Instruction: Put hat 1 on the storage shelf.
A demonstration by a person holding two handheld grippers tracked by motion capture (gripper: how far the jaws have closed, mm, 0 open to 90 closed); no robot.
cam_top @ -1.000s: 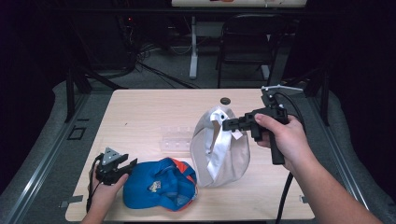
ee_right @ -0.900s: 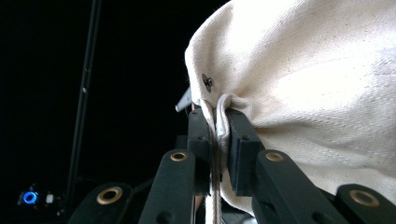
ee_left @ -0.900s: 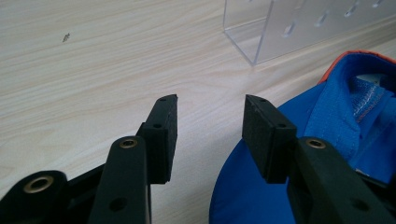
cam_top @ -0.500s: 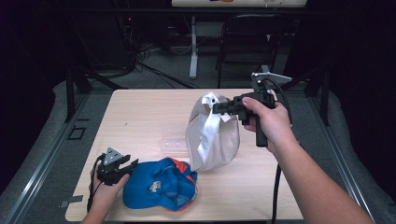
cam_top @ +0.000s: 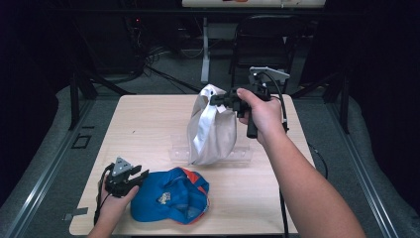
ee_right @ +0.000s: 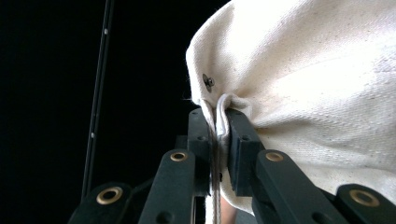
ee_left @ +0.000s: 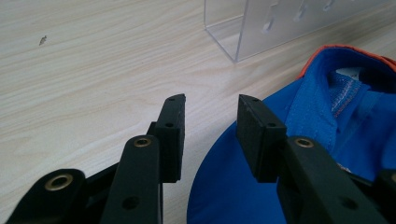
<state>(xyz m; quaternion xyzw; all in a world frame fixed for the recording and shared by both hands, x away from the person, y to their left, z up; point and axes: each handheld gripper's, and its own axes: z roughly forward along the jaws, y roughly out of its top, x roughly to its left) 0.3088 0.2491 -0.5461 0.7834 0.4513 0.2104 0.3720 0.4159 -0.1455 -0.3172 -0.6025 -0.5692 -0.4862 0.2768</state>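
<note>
High view: a light wooden table (cam_top: 148,129) carries a clear acrylic stand (cam_top: 237,154), a blue cap (cam_top: 171,196) and a cream canvas bag (cam_top: 213,131).
Right gripper (cam_top: 218,99): the person's right hand holds it above the far half of the table, jaws clamped on the bag's upper edge.
Right gripper view: both black jaws pinch a bunched fold of cream cloth (ee_right: 299,84); a small dark rivet (ee_right: 208,81) sits just above the pinch.
Canvas bag: hangs from the right gripper, its lower end down at the acrylic stand; a white strap (cam_top: 203,126) dangles down its front.
Left gripper (cam_top: 141,174): rests at the near left corner of the table, just beside the cap's rim.
Left gripper's jaws: have just been closing, yet a gap remains and nothing is between them.
Left gripper view: the jaws (ee_left: 209,133) hover over bare wood, the blue cap (ee_left: 327,121) with its orange edge lies to their right, the acrylic stand (ee_left: 280,23) beyond.
</note>
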